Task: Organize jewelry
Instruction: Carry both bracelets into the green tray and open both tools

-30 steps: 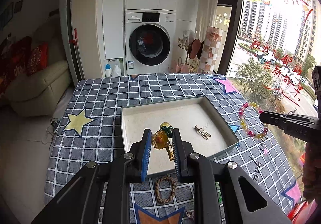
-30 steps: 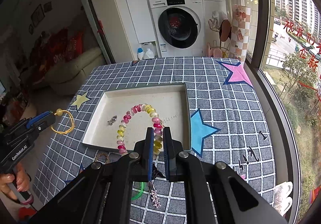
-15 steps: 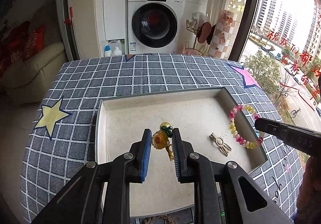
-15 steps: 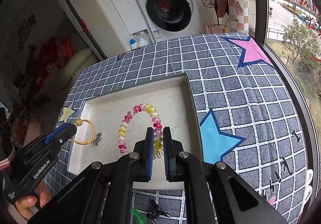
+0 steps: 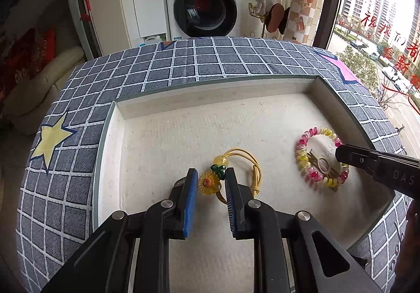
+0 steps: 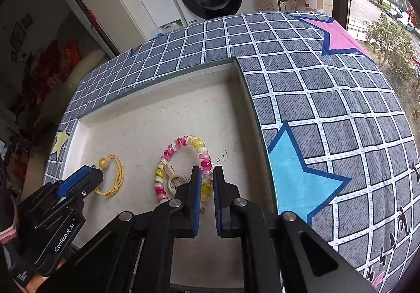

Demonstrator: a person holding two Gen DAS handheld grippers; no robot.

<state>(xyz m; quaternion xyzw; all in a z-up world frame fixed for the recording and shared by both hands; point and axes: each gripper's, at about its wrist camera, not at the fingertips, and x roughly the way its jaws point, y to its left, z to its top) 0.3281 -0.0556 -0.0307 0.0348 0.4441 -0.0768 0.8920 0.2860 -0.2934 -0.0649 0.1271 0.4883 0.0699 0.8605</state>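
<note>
A shallow cream tray (image 5: 210,95) (image 6: 162,88) lies on the checked tablecloth. My left gripper (image 5: 209,182) is low inside it, shut on the sunflower charm of a yellow hair tie (image 5: 242,159), whose loop (image 6: 115,175) rests on the tray floor. My right gripper (image 6: 207,182) is also low in the tray, jaws slightly parted around the near side of a pink and yellow bead bracelet (image 6: 183,144) (image 5: 312,135). The bracelet lies on the tray floor over a beige hair clip (image 6: 172,179) (image 5: 321,163).
The blue-grey checked tablecloth (image 5: 199,62) carries a yellow star (image 5: 51,137), a light blue star (image 6: 294,169) and a pink star (image 6: 338,36). A washing machine (image 5: 204,1) stands behind the table. A window is on the right.
Both grippers came down into the tray with their pieces. The hair tie and the bracelet now rest on the tray floor, and the right jaws have parted slightly.
</note>
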